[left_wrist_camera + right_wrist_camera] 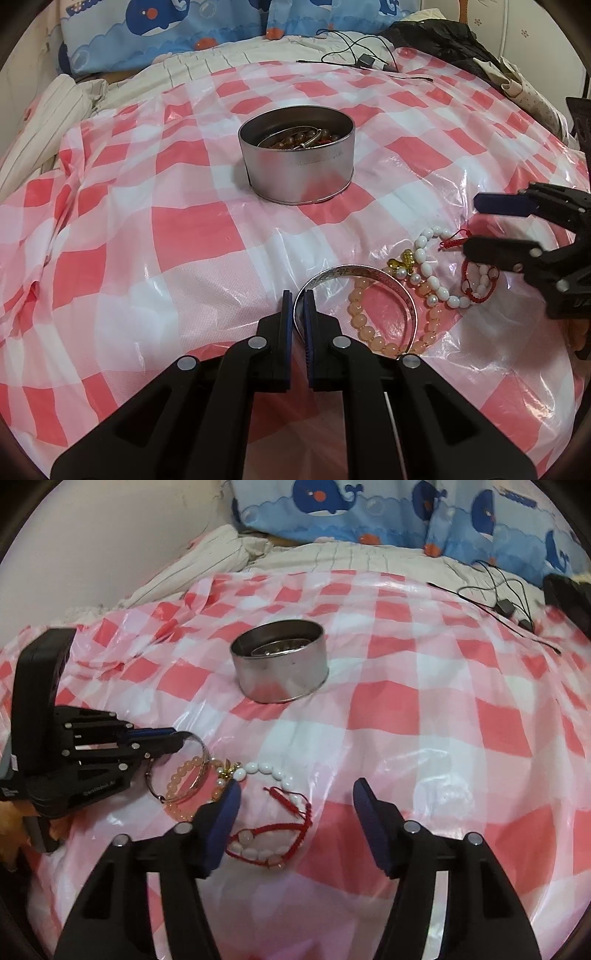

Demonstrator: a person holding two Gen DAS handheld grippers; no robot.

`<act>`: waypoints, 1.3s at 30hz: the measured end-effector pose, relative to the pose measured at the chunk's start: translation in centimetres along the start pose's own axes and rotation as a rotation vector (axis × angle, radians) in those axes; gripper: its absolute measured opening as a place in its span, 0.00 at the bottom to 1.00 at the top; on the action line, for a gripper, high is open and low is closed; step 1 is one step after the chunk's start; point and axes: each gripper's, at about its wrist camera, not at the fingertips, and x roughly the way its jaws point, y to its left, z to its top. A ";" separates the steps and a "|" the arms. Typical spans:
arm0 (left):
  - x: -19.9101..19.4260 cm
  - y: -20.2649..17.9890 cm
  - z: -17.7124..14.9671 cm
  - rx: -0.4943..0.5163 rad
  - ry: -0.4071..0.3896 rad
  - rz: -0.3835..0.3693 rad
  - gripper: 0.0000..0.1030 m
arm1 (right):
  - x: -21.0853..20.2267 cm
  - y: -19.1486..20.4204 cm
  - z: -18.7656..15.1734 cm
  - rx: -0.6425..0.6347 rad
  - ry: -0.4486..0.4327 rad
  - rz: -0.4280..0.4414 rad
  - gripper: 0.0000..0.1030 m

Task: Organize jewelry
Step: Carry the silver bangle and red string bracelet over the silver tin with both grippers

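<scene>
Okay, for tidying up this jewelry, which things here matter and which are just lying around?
Part of the job:
- round metal tin, already holding some pieces
- silver bangle, gripped by the left tool
- peach bead bracelet
- white bead bracelet
- red cord bracelet, below the open right tool

Just lying about:
- black cables and charger
- whale-print pillows
- dark clothing

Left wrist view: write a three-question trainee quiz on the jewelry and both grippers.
1. True or false: the left gripper is shut on the silver bangle.
2. The red cord bracelet lies: A) in the tin, B) between the open right gripper's fingers, C) on the pillow.
3. Fill in: the round metal tin already holds ____.

Key: 1 true; 2 B; 3 jewelry (beads and a metal piece).
</scene>
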 end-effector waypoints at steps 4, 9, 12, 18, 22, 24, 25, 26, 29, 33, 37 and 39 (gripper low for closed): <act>0.1 -0.1 -0.1 0.004 -0.005 0.000 0.05 | 1.5 0.1 -0.5 -0.019 0.066 -0.017 0.09; -1.3 0.2 0.4 -0.026 -0.045 -0.075 0.04 | -0.7 -1.8 0.0 0.097 -0.024 0.080 0.07; -1.8 0.7 0.5 -0.056 -0.063 -0.094 0.04 | -1.3 -3.1 0.2 0.184 -0.054 0.161 0.04; -1.9 1.0 0.6 -0.077 -0.070 -0.095 0.04 | -2.3 -4.4 0.6 0.283 -0.109 0.256 0.04; -2.4 1.1 0.7 -0.083 -0.090 -0.102 0.04 | -3.2 -4.2 0.8 0.284 -0.153 0.307 0.04; -2.7 1.2 0.8 -0.089 -0.103 -0.106 0.04 | -4.0 -4.3 0.9 0.288 -0.198 0.347 0.04; -2.8 1.2 0.8 -0.090 -0.106 -0.107 0.04 | -4.5 -4.4 1.0 0.293 -0.229 0.375 0.04; -3.0 1.1 0.9 -0.088 -0.111 -0.106 0.04 | -4.9 -4.5 1.1 0.295 -0.246 0.385 0.04; -3.3 1.0 1.0 -0.081 -0.120 -0.105 0.04 | -4.7 -4.4 1.2 0.295 -0.239 0.380 0.04; -3.4 1.0 1.1 -0.083 -0.124 -0.104 0.04 | -4.2 -4.2 1.3 0.294 -0.222 0.374 0.04; -4.4 1.5 1.7 -0.096 -0.151 -0.109 0.04 | -3.7 -4.3 1.6 0.303 -0.224 0.368 0.04; -4.8 1.8 2.0 -0.106 -0.165 -0.108 0.04 | -3.5 -4.5 2.1 0.320 -0.241 0.379 0.04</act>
